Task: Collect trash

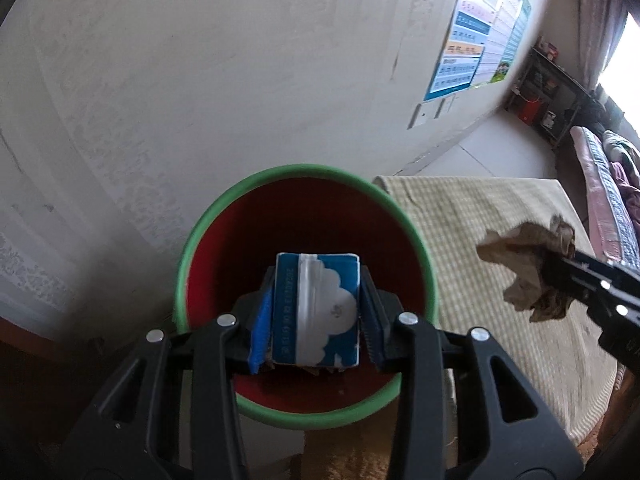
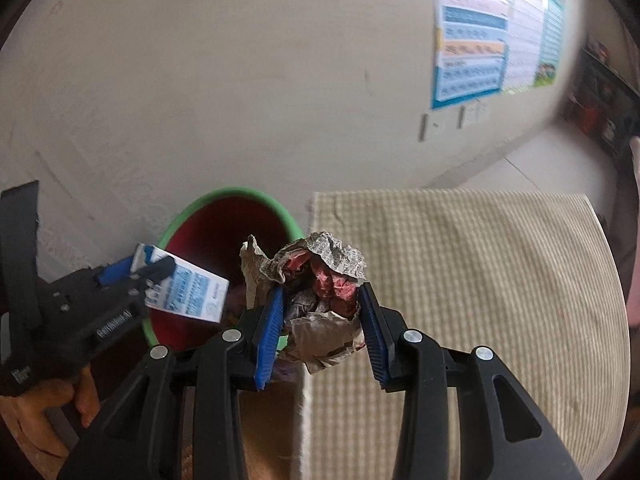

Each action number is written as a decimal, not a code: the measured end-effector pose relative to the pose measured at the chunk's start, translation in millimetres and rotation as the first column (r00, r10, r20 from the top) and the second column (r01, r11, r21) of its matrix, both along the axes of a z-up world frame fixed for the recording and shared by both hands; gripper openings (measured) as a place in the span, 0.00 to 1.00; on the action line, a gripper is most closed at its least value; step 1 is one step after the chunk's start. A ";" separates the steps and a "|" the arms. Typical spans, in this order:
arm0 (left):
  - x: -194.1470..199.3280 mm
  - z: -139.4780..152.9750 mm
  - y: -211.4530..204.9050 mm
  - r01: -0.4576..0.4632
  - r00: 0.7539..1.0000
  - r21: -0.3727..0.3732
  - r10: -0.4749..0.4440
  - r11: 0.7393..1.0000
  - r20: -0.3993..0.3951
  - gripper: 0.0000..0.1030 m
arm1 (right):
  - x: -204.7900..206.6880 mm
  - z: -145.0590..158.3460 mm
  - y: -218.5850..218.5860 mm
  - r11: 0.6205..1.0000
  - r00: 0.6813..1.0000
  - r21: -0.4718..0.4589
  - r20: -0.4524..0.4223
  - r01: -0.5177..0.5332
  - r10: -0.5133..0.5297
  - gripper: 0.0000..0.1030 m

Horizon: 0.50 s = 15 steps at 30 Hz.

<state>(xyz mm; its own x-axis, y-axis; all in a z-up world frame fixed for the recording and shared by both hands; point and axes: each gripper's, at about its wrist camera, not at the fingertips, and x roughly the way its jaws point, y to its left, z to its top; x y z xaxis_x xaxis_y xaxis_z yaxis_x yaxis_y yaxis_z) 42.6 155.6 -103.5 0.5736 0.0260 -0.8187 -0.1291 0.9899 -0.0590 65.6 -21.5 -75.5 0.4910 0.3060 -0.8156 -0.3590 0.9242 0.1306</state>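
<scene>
Left jaws: your left gripper [image 1: 316,312] is closed partway on the blue-and-white carton [image 1: 316,308], pads flat on its two side faces. Firm hold, nothing else touched.
Right jaws: your right gripper [image 2: 322,320] is about half open, clamped around the crumpled newspaper wad [image 2: 320,300]. Paper bulges above and below the pads.
Carton handling: looks light and probably empty; thin card, so it will dent if you squeeze harder. Side faces are the right hold, keep it there.
Wad handling: very light, soft, springy. It can shed or slip if the grip eases, so hold the dense middle and not the loose flaps.
Carton position: centre of the left view, directly over the mouth of the bin [image 1: 208,220], which has a green rim and a red inside. In the right view it sits lower left, over the bin's near edge.
Wad position: centre of the right view, above the seam between the bin rim and the checked mat [image 2: 480,280]; far right in the left view, not yet over the bin.
Next, my read: release the carton first, then bring the wad left over the opening before you let go.
Risk: the wad is light enough to drift onto the mat if dropped from the rim.
</scene>
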 end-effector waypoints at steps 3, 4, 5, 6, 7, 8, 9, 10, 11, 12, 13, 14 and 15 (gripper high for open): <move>0.2 -4.5 9.7 -0.050 0.999 0.018 0.051 0.999 -0.014 0.74 | 5.3 0.0 18.1 0.999 0.999 0.017 0.000 -0.044 0.044 0.49; 0.1 -4.4 12.1 -0.066 0.998 0.020 0.066 0.998 -0.006 0.78 | 6.8 0.3 22.3 0.998 0.998 0.035 -0.004 -0.059 0.059 0.54; -3.7 -2.8 14.4 -0.084 0.996 0.019 0.084 0.996 0.009 0.78 | 7.2 1.5 24.2 0.996 0.998 0.054 -0.003 -0.067 0.067 0.54; -4.5 -2.4 16.3 -0.093 0.996 0.018 0.093 0.996 0.012 0.78 | 7.5 2.6 25.2 0.995 0.997 0.070 -0.001 -0.073 0.073 0.54; -4.6 -2.6 17.4 -0.097 0.995 0.019 0.097 0.995 0.008 0.78 | 7.5 3.6 24.9 0.994 0.997 0.078 0.002 -0.075 0.075 0.54; -4.6 -2.5 17.6 -0.096 0.995 0.021 0.096 0.995 0.003 0.78 | 7.5 4.1 22.5 0.994 0.997 0.084 0.006 -0.073 0.072 0.56; -4.8 -2.0 16.4 -0.092 0.996 0.023 0.092 0.995 0.003 0.78 | 7.5 4.1 17.2 0.994 0.998 0.088 0.008 -0.060 0.060 0.57; -5.5 -0.6 13.5 -0.083 0.997 0.021 0.083 0.996 0.010 0.79 | 6.9 4.8 11.8 0.995 0.999 0.094 0.008 -0.046 0.046 0.57; -6.9 2.3 7.2 -0.061 0.998 0.019 0.061 0.998 0.023 0.81 | 5.8 6.3 2.1 0.994 1.000 0.105 0.012 -0.024 0.023 0.58; -8.3 7.0 -3.1 -0.027 0.999 0.024 0.026 0.999 0.046 0.85 | 4.0 7.8 -7.7 0.994 1.000 0.113 0.021 -0.002 0.000 0.58; -9.6 10.3 -10.3 -0.004 0.998 0.034 0.002 0.999 0.064 0.87 | 0.8 10.1 -25.2 0.993 0.998 0.117 0.040 0.034 -0.039 0.62; -11.6 16.6 -23.7 0.034 0.995 0.053 -0.039 0.998 0.096 0.93 | -2.3 12.6 -36.2 0.992 0.997 0.114 0.053 0.057 -0.064 0.65; -13.7 23.5 -38.5 0.075 0.988 0.068 -0.083 0.995 0.132 0.95 | -7.0 15.5 -53.7 0.990 0.993 0.111 0.072 0.087 -0.096 0.67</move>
